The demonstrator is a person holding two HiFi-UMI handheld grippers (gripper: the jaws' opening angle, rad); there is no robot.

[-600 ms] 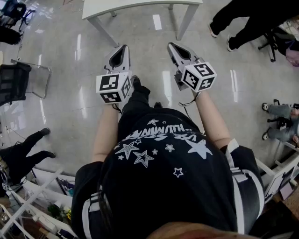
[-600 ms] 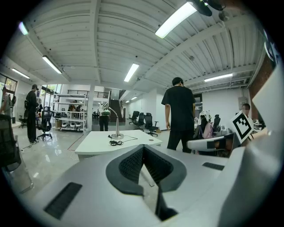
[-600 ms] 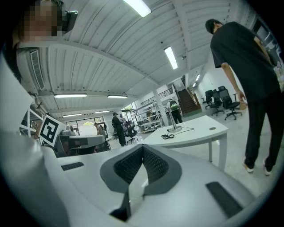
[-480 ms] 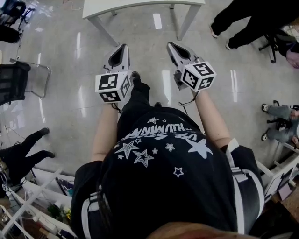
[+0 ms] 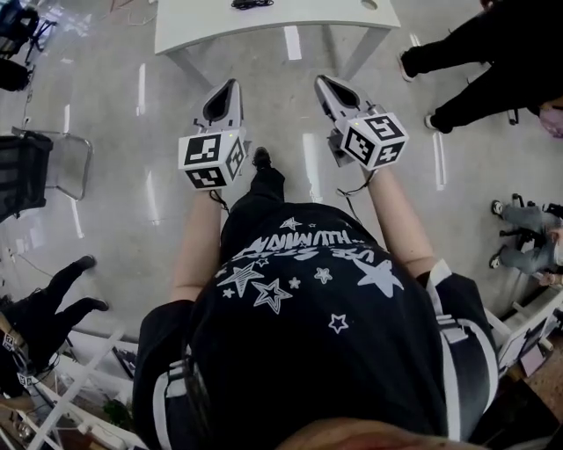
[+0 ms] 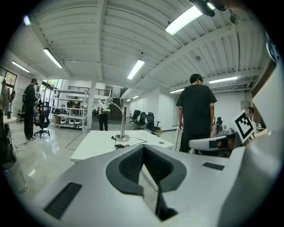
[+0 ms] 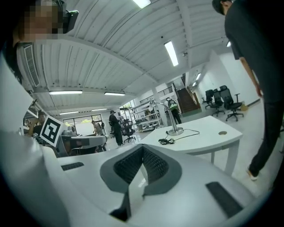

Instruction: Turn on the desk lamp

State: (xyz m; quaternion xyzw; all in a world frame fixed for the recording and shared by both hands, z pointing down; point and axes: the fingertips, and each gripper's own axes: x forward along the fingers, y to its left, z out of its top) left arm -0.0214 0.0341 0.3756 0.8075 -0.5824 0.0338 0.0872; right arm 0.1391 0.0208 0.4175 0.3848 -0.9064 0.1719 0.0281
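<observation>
ahead, desk lamp [image 6: 122, 138] on table [image 6: 100, 147].

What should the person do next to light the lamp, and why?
Probably step closer to the white table: the desk lamp stands on it ahead, while the left claw and right claw, both shut and empty, hang over floor short of it.

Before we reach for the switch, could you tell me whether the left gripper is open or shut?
Shut: on the left gripper the jaws meet, nothing between them.
</observation>
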